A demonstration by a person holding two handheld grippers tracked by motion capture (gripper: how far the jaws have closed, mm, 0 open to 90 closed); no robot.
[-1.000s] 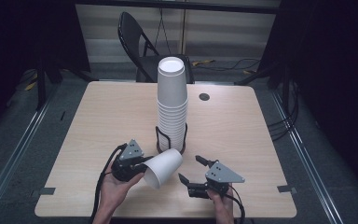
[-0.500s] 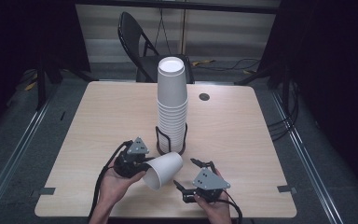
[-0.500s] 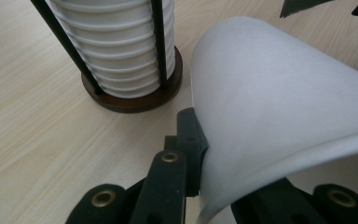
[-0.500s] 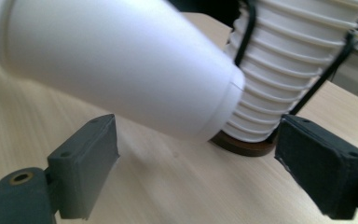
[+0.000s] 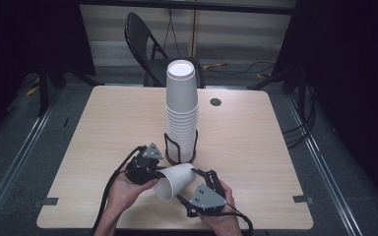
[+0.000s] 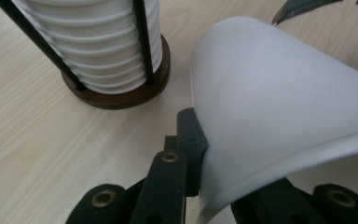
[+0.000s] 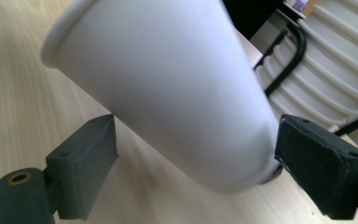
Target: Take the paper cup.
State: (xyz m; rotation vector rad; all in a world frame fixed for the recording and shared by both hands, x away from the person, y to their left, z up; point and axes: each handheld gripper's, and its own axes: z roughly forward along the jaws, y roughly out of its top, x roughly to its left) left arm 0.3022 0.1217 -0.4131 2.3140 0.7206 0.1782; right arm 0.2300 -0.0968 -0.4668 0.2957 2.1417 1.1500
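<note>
White paper cup [image 7: 168, 93] between the open right claw [image 7: 196, 158] jaws

black two-jaw grippers [image 5: 147, 167], grey triangular plates, black cables

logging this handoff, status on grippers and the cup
Left gripper shut on cup rim. Right gripper open, jaws either side of cup's base. Cup stack in holder close behind.
</note>
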